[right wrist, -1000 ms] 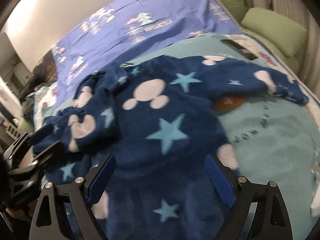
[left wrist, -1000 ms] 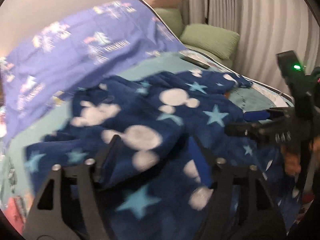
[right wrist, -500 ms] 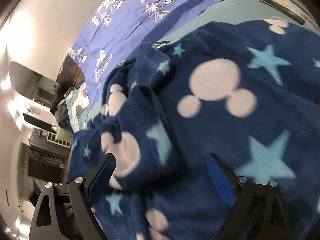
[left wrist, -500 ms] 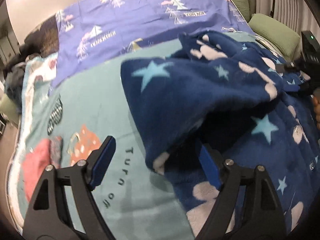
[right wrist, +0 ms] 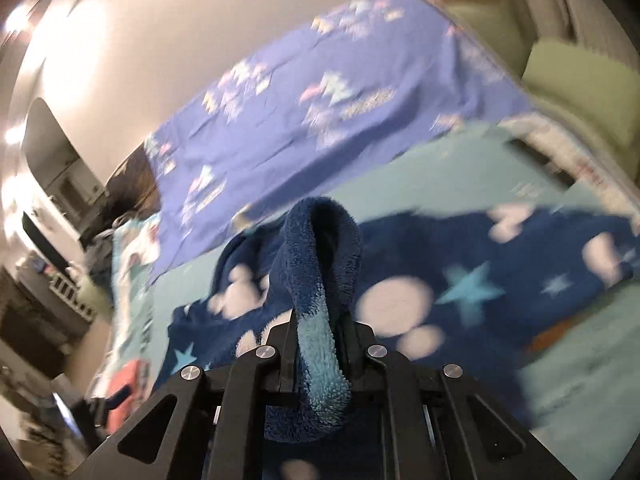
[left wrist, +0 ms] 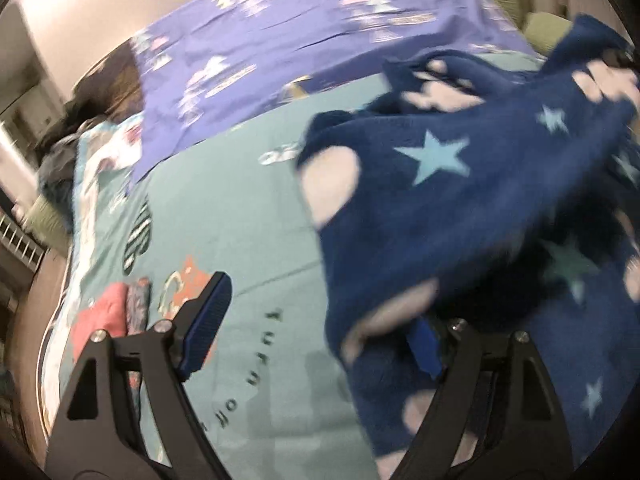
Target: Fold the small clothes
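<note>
Since half a second ago, the right claw (right wrist: 316, 344) has just been closing and now stands clamped on a raised fold of the blue fleece garment (right wrist: 472, 276), which was lying flat under wide-apart pads before.

Left to right across the bed:

1. Folded pink and dark items (left wrist: 116, 312) lie at the left edge of the teal bedsheet (left wrist: 240, 216).
2. The left claw (left wrist: 316, 332) stands apart. Its left pad hangs over bare sheet; its right pad is partly covered by the garment's hem. No fabric is pressed between the pads.
3. The garment covers the right half of the bed, its near edge lifted and blurred. At the far right of the left wrist view the fabric rises toward something dark, probably the right claw, though blur prevents confirmation.
4. A purple printed sheet (right wrist: 320, 120) and green pillows (right wrist: 592, 92) lie beyond.

Hazards:

- The right claw holds a narrow pinch of thick pile. A fast pull may slip it free.
- With one side unheld, the garment may drag and bunch rather than fold flat.
- The left claw may close on several layers at the hem, trapping a crooked crease.
</note>
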Tool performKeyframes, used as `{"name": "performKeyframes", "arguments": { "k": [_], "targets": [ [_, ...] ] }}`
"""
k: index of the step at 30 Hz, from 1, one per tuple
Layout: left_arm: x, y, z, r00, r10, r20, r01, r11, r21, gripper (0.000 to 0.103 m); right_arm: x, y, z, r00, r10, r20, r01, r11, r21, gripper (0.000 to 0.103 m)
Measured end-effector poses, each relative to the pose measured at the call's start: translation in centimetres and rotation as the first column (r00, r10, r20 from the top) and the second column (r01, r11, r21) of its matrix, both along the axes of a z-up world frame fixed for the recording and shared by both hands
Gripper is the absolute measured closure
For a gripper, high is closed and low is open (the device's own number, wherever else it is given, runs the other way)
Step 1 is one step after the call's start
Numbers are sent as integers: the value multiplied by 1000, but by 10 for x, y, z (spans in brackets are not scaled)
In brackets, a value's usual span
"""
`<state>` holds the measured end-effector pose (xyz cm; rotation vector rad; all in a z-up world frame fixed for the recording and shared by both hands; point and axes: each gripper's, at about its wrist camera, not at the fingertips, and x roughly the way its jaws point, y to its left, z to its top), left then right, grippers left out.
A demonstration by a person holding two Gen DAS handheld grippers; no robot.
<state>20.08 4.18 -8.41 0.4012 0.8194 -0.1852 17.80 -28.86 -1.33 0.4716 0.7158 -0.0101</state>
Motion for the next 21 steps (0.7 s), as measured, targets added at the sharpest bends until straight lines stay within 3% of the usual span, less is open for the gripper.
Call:
{"name": "performKeyframes", "arguments": {
  "k": [4,6,9,11,14,16,18,20,21],
  "targets": [
    [-13,-5,-1,995,-88,-53,86,995,-46,22,2,-25,-37,993,20,-117,-20,1000,0,88],
    [-13,3,6,990,-109,-89,96,985,-141,22,3,-39,-68,979,2,-203,2,1000,19,85],
    [-4,23,25,987,-114,-115,74,950,-302,22,-7,-52,-87,978,-9,-210,25,997,75,83],
    [9,34,36,991,-83,-109,37,929,-367,20,-13,-59,-85,980,-11,-197,34,993,113,80],
    [45,39,39,993,-28,-116,-21,915,-403,19,-21,-66,-72,983,-28,-181,43,996,80,71],
    [67,37,30,989,-8,-146,-53,910,-411,19,-20,-65,-65,985,-31,-170,40,998,50,60],
    [92,31,16,980,11,-200,-97,899,-426,19,-19,-62,-64,985,-24,-173,32,998,49,58],
    [115,26,0,964,15,-267,-143,872,-468,19,-18,-59,-67,984,-14,-180,22,999,44,58],
    [122,25,-5,958,18,-286,-161,860,-485,31,-16,-57,-70,982,-9,-189,16,999,36,57]
  ]
}}
